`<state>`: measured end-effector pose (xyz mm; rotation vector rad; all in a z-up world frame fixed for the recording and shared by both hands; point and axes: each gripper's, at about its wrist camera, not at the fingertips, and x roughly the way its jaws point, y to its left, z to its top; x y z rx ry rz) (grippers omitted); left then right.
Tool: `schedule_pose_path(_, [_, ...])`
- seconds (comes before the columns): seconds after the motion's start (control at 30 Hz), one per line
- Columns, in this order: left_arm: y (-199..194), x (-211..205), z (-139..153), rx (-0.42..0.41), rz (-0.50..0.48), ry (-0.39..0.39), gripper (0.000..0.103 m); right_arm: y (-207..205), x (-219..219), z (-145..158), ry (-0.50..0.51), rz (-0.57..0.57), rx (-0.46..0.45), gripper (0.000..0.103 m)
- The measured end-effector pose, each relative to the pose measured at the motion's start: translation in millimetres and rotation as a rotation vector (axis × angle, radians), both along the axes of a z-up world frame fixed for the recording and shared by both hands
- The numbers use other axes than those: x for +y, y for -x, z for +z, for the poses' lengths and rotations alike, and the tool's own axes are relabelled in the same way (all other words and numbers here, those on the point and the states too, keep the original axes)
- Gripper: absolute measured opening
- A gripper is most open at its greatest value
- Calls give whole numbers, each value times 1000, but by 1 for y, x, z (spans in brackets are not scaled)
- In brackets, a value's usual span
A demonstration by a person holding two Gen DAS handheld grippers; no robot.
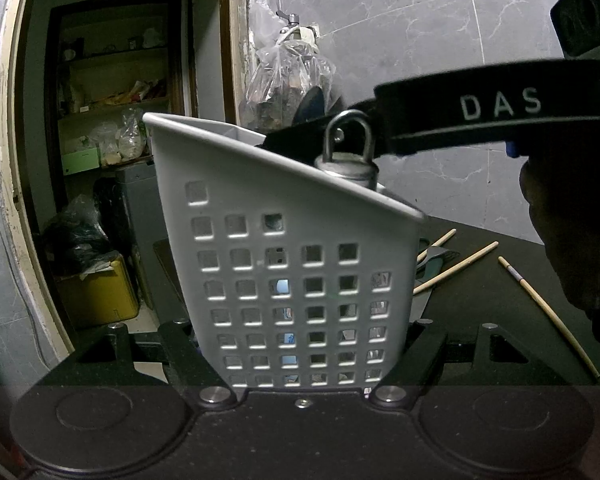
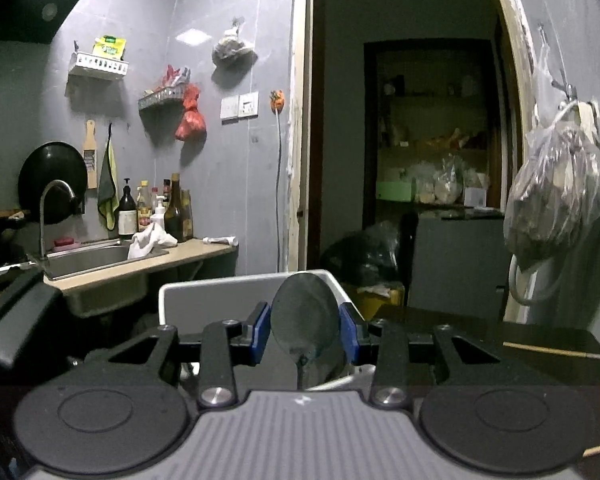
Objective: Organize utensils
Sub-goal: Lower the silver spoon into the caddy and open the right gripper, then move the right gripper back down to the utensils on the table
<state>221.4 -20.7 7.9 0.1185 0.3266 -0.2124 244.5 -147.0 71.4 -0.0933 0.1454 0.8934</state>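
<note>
Black tabletop (image 1: 480, 300) bears chopsticks (image 1: 456, 267); grey tiled wall (image 1: 420, 20) behind.

I see white caddy (image 1: 284, 264) filling gap between left gripper (image 1: 300, 360) fingers. Right gripper (image 1: 460, 116) plus spoon (image 2: 304, 316) block caddy mouth. Dark tabletop (image 1: 480, 308) right of caddy open except scattered chopsticks (image 1: 456, 266).
</note>
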Motion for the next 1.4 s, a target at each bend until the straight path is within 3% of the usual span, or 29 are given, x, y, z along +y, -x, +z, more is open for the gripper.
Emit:
schedule_pose_path(0.37, [0, 0, 0, -1, -1, 0, 77, 2, -1, -2, 8, 5, 4, 43])
schedule_pose_path(0.43, [0, 0, 0, 0, -1, 0, 77, 3, 0, -3, 14, 9, 1, 53])
schedule_pose_path(0.57, [1, 0, 0, -1, 0, -1, 77, 7, -6, -2, 0, 10, -7, 60])
schedule_pose_path(0.73, [1, -1, 0, -1, -1, -1, 77, 10, -24, 1, -46, -34, -16, 90])
schedule_pose_path(0.87, [1, 0, 0, -1, 0, -1, 77, 9, -46, 5, -86, -115, -10, 102])
schedule_pose_path(0.93, [1, -1, 0, -1, 1, -2, 77, 5, -57, 4, -121, -176, 7, 103])
schedule_pose_path(1.0, [1, 0, 0, -1, -1, -1, 77, -4, -71, 1, -163, -260, 58, 103])
schedule_pose_path(1.2, [1, 0, 0, -1, -1, -1, 77, -48, -111, -25, -285, -503, 335, 103])
schedule_pose_path(1.27, [1, -1, -1, -1, -1, 0, 77, -60, -117, -35, -264, -569, 405, 103])
schedule_pose_path(1.4, [1, 0, 0, -1, -2, 0, 77, -69, -120, -57, -177, -578, 485, 103])
